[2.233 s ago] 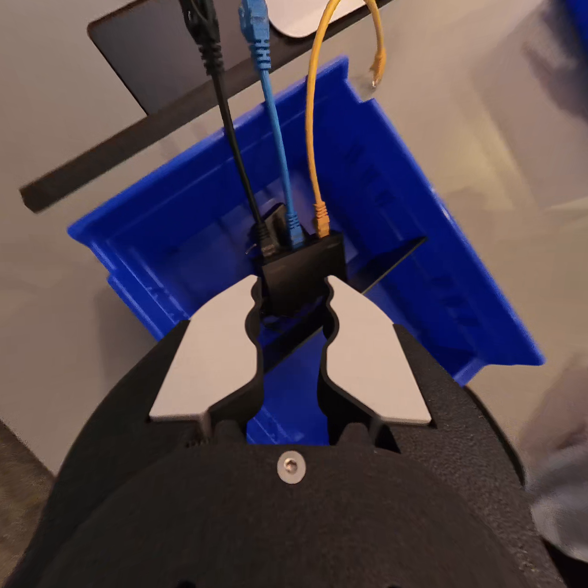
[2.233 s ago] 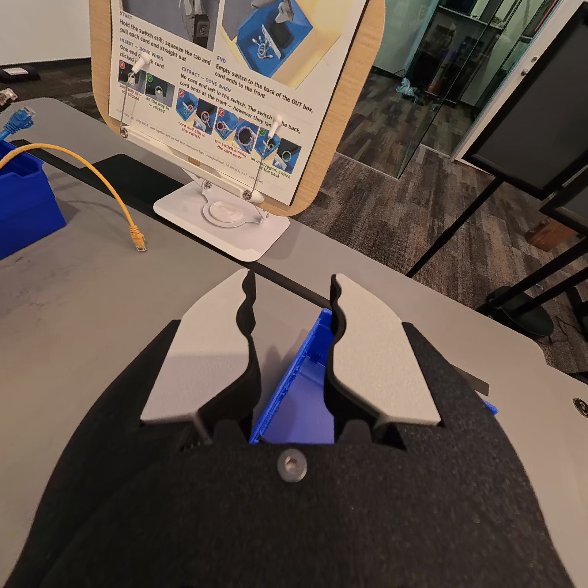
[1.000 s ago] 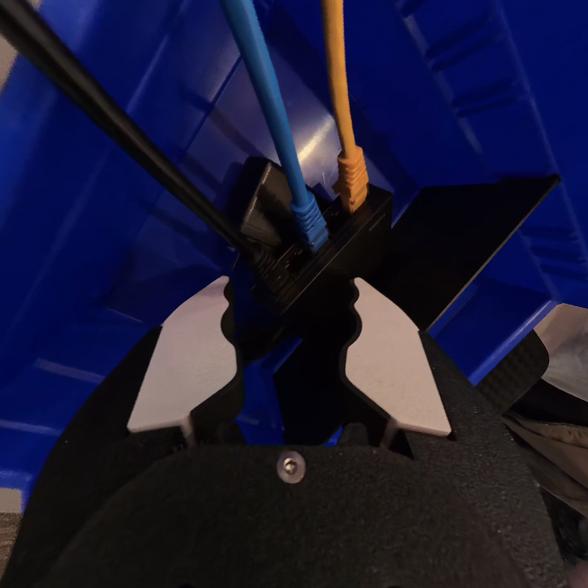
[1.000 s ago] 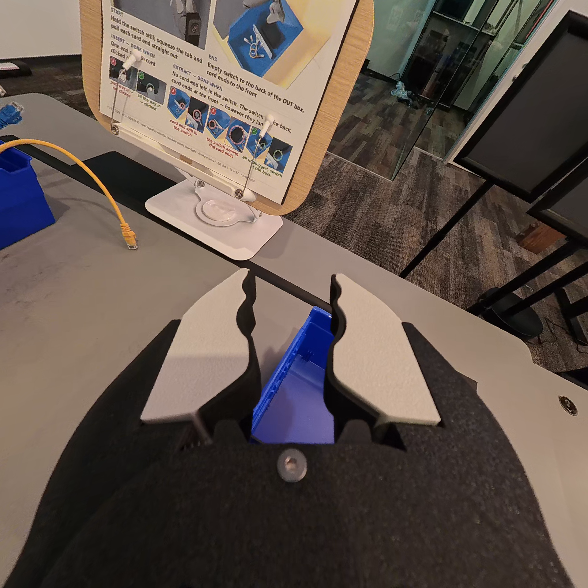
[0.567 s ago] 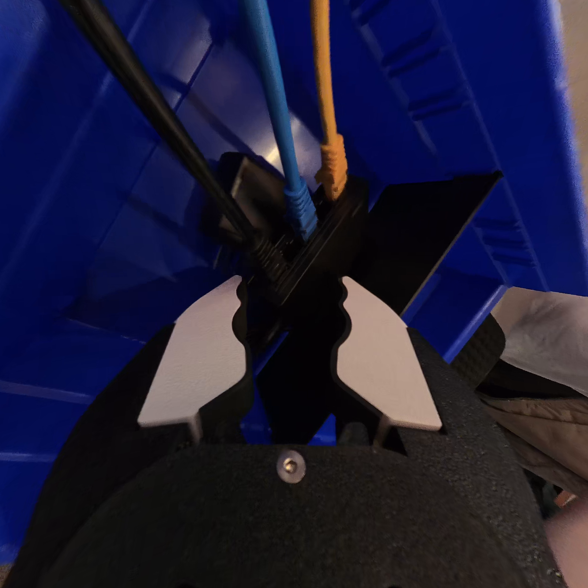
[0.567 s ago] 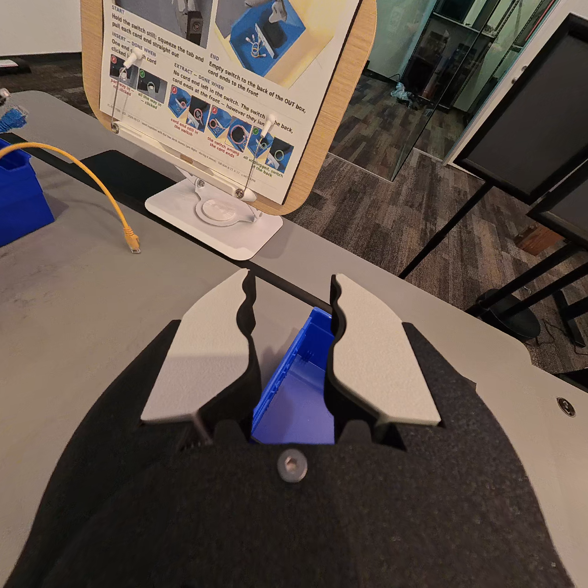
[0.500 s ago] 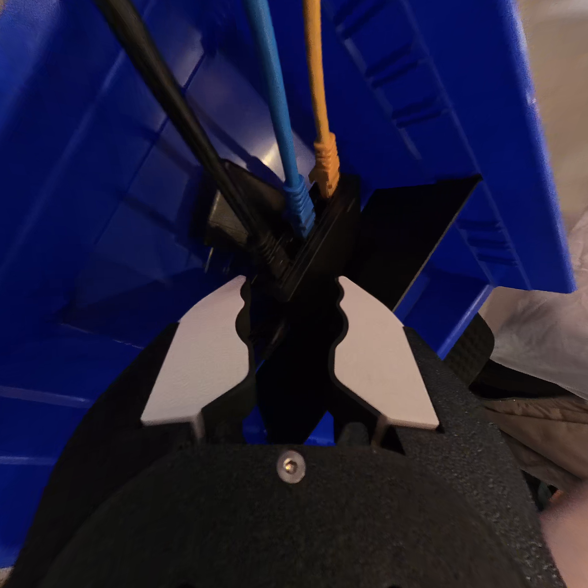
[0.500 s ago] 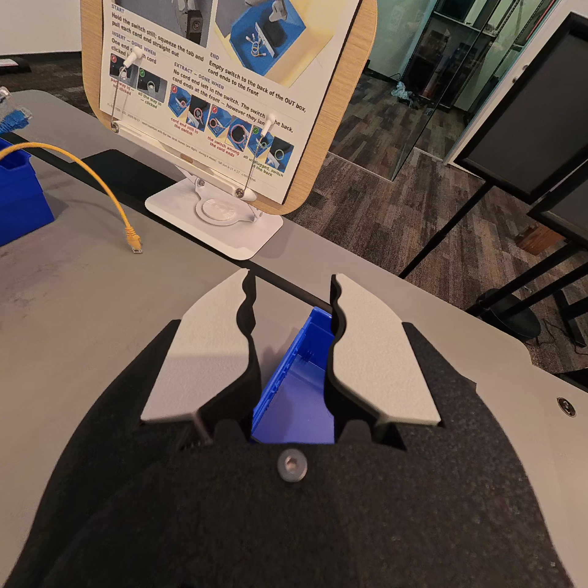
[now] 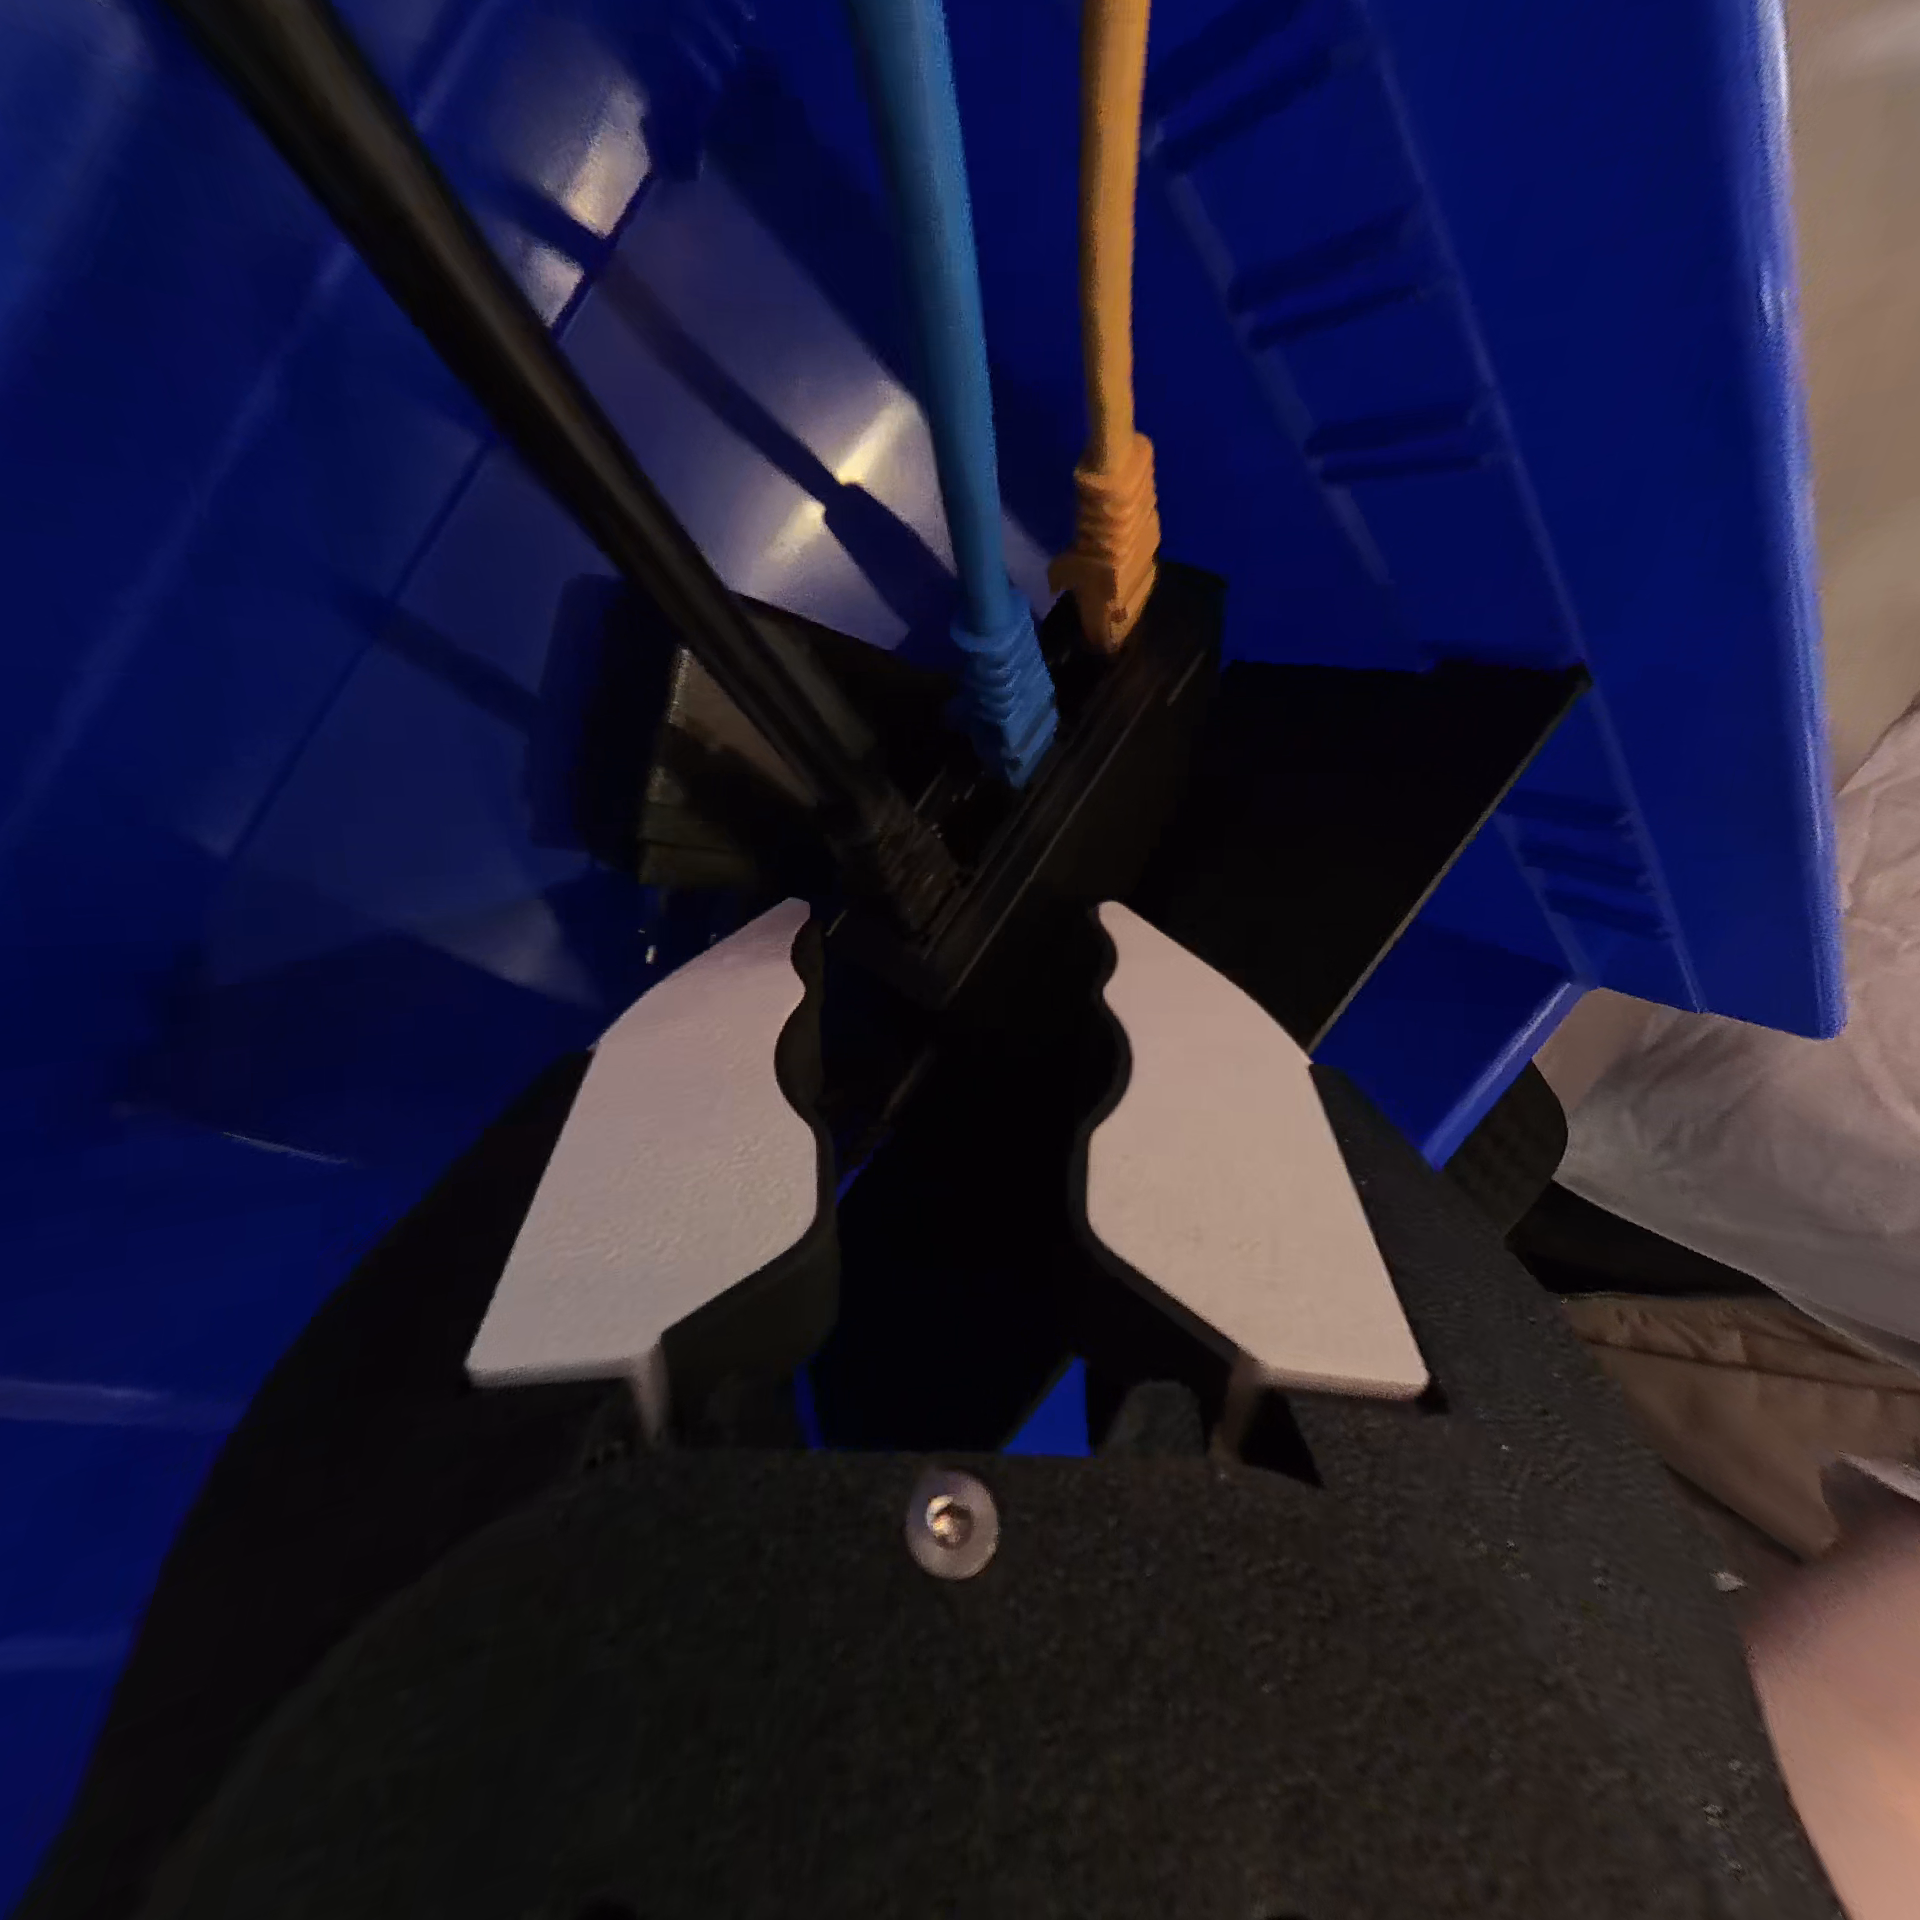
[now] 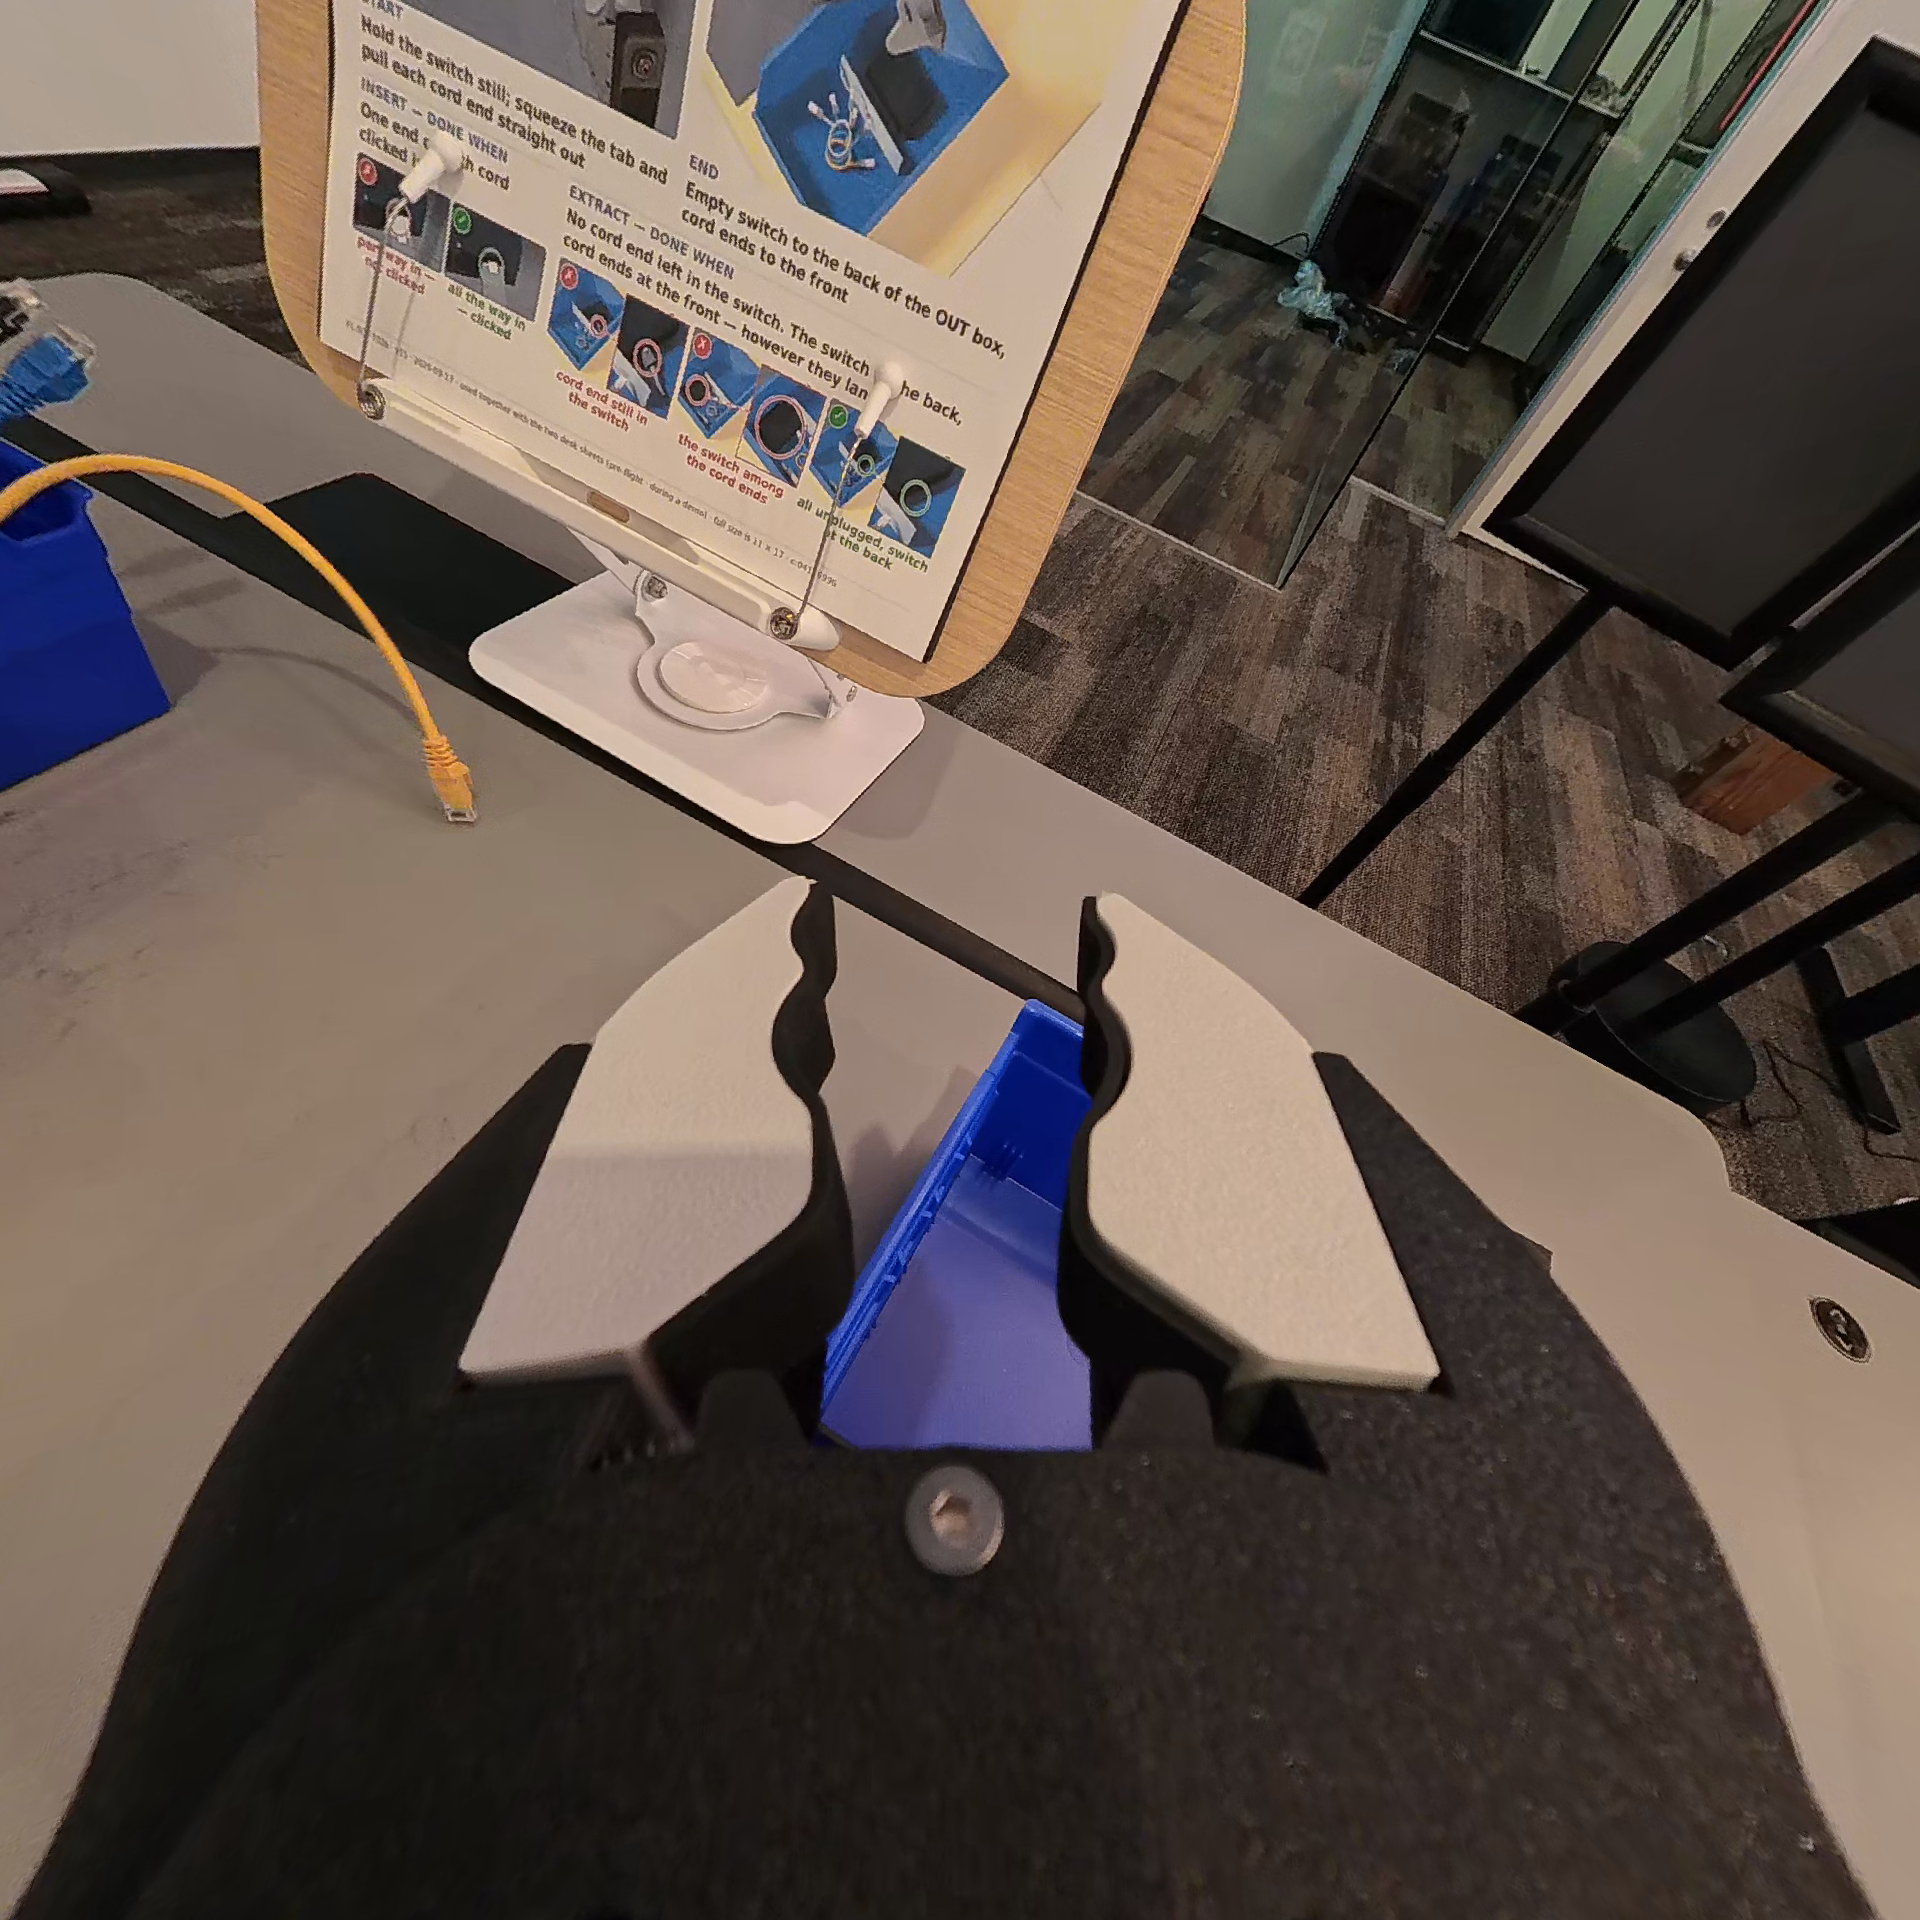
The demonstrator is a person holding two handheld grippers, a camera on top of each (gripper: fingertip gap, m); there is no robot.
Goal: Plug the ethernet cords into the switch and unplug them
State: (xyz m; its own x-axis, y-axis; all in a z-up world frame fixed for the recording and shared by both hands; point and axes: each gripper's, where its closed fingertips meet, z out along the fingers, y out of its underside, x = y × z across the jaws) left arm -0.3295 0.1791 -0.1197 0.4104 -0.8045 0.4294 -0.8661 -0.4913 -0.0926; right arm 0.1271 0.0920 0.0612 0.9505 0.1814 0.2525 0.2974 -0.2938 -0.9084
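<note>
Your left jaws grip the black switch in the blue bin; hold it steady, then bring your open, empty right jaws to the orange plug.

Three cords, one switch, two bins.

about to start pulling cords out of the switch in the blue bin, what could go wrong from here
1. The left hand-held gripper closes on only the near corner of the black switch, so it may twist or slip when a cord is tugged.
2. The black cord, blue cord and orange cord plug in close together, so a neighbouring one may get snagged.
3. The switch sits against the bin's black divider, leaving little room.
</note>
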